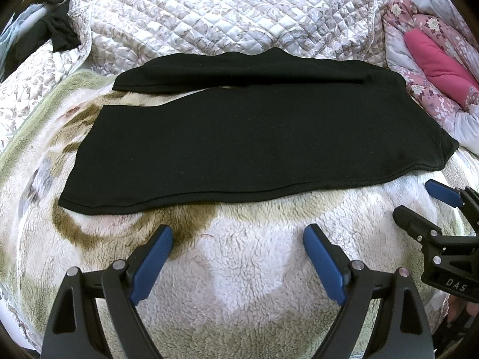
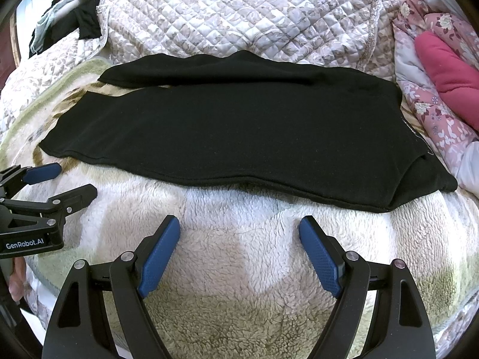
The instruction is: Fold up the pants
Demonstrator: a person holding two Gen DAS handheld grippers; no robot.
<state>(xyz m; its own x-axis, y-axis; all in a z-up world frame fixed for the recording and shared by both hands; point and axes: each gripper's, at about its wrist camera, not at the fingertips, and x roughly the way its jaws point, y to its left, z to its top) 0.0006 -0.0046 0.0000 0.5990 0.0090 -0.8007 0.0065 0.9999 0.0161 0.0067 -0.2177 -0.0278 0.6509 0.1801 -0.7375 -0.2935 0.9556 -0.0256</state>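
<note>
Black pants [image 1: 245, 137] lie flat across a fleece blanket [image 1: 239, 257], legs running to the left and waist at the right; they also show in the right wrist view [image 2: 239, 131]. The two legs lie side by side, the far one partly split off. My left gripper [image 1: 238, 233] is open and empty, hovering just short of the near hem edge. My right gripper [image 2: 239, 224] is open and empty, also just short of the near edge. Each gripper shows in the other's view: the right one [image 1: 419, 200], the left one [image 2: 74, 179].
A quilted floral bedspread [image 1: 224, 15] rises behind the pants. A pink floral comforter with a magenta cushion [image 1: 443, 62] lies at the right. Dark clothes on a rack [image 1: 51, 36] are at the far left.
</note>
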